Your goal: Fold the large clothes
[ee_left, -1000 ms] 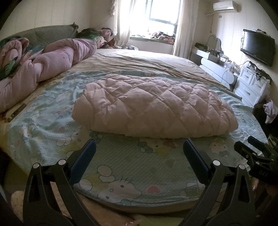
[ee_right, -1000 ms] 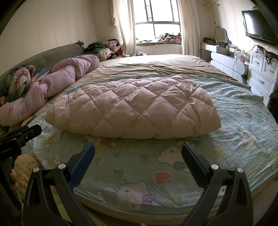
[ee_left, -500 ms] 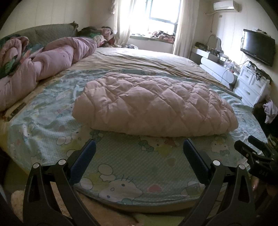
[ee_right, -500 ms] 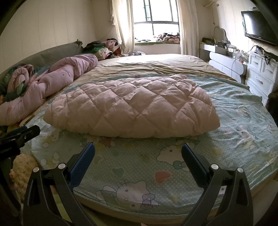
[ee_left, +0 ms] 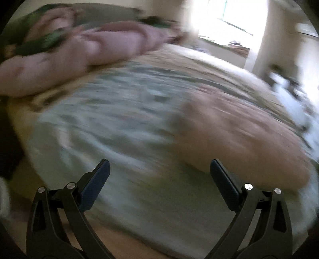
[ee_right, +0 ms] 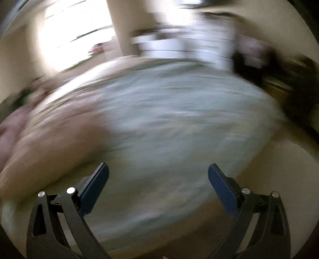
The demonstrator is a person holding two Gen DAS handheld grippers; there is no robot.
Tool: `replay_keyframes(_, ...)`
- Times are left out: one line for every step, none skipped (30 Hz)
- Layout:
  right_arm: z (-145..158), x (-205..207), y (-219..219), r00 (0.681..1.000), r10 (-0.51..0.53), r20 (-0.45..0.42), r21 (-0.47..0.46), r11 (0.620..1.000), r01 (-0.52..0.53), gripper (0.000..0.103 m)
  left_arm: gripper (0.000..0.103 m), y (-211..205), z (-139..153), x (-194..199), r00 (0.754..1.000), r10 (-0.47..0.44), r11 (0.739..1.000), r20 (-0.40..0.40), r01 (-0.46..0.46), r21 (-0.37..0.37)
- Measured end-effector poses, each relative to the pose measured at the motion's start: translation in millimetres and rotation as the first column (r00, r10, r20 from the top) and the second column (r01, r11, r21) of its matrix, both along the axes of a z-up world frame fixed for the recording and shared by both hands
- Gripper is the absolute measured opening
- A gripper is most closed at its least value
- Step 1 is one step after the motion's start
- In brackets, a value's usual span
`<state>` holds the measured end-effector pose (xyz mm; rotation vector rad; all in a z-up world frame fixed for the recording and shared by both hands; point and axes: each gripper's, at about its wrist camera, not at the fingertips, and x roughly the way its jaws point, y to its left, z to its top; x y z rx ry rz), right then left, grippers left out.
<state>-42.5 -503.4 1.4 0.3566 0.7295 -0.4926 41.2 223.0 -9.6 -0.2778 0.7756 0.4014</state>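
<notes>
**Layout on the bed**

In the left wrist view, the folded garment (ee_left: 239, 139) lies on the bed (ee_left: 119, 127) at right; a bundled quilt (ee_left: 75, 53) lies far left, a window (ee_left: 229, 18) beyond. Both views are blurred.

Heavily motion-blurred, the left tongs (ee_left: 159, 179) gape wide and empty over a bed (ee_left: 111, 127) spread with a pale blue sheet. A folded pink quilted garment (ee_left: 239, 135) lies at right; a rumpled pink duvet (ee_left: 79, 51) sits behind, left.
</notes>
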Motion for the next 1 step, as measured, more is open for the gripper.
replay_keyframes(-7.9, -11.7, -35.0, 0.992, -0.122, -0.034, -0.027, 0.992, 0.121, 0.099, 0.094, 22.6, -1.6, 6.3, 0.999, 0.047, 0.999, -0.009, -0.047, 0.006)
